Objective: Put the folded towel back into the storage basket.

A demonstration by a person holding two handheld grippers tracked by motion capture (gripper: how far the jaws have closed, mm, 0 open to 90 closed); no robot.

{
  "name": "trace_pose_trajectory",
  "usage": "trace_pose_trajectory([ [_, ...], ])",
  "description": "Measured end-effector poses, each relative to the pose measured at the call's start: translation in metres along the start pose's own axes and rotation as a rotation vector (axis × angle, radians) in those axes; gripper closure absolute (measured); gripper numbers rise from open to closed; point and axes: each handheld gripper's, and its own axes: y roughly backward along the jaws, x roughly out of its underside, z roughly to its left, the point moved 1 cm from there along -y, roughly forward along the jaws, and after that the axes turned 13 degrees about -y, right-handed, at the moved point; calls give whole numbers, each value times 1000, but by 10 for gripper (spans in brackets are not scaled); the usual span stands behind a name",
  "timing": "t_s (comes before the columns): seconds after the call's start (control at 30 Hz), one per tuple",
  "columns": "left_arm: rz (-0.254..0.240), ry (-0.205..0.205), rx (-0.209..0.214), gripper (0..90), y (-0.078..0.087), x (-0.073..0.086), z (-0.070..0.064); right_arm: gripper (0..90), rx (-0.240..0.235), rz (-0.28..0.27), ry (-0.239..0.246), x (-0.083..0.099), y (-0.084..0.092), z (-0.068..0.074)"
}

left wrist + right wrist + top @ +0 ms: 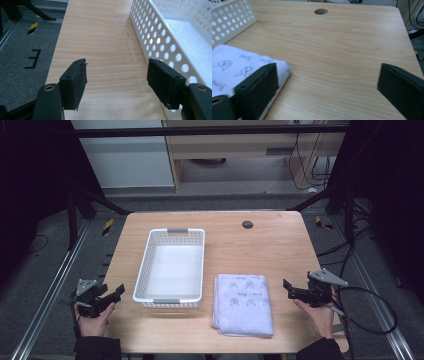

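From the high view, the folded towel (244,304) lies flat between the left gripper (116,294) and the right gripper (288,289), nearer the right, its long axis running away from the person. The basket (145,268) holds nothing and sits just right of the left gripper.

In the left gripper view the jaws stand apart over bare table (105,45); the basket's wall is cut off at right.

In the right gripper view the jaws gape wide, the left jaw hiding the towel's (234,65) corner.
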Motion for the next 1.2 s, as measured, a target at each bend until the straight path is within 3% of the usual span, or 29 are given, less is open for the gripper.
trace_pose_trajectory([
  [0.13,-36,-1,6,316,11,-7,-5,241,-6,-21,41,1,6,4],
  [0.23,-62,1,16,326,16,-11,-9,295,-3,-43,60,1,10,6],
  [0.47,-93,-37,36,347,25,-20,-23,374,-19,-17,67,-2,14,11],
  [1.2,-114,-126,126,324,29,-42,-68,343,-104,-27,76,-29,21,25],
])
